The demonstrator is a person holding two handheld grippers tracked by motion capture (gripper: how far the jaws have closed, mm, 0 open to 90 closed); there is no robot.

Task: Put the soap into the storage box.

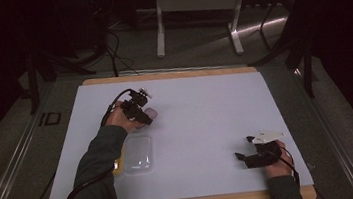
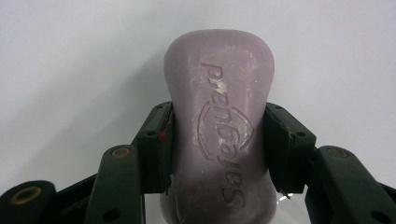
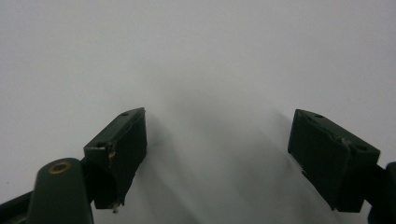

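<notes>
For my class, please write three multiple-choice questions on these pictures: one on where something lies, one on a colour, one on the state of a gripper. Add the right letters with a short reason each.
1. Where does the clear plastic tray lie?
A. just right of the person's left forearm
B. under the right gripper
C. on the floor behind the table

2. What colour is the bar of soap?
A. bright green
B. pale purple
C. orange

3. What is the state of the right gripper?
A. shut on the soap
B. shut on nothing
C. open, holding nothing

Answers:
1 A: the high view shows the tray on the white table beside the left sleeve.
2 B: the left gripper view shows a lilac bar clamped in the left gripper.
3 C: its jaws stand wide apart over bare table.
</notes>
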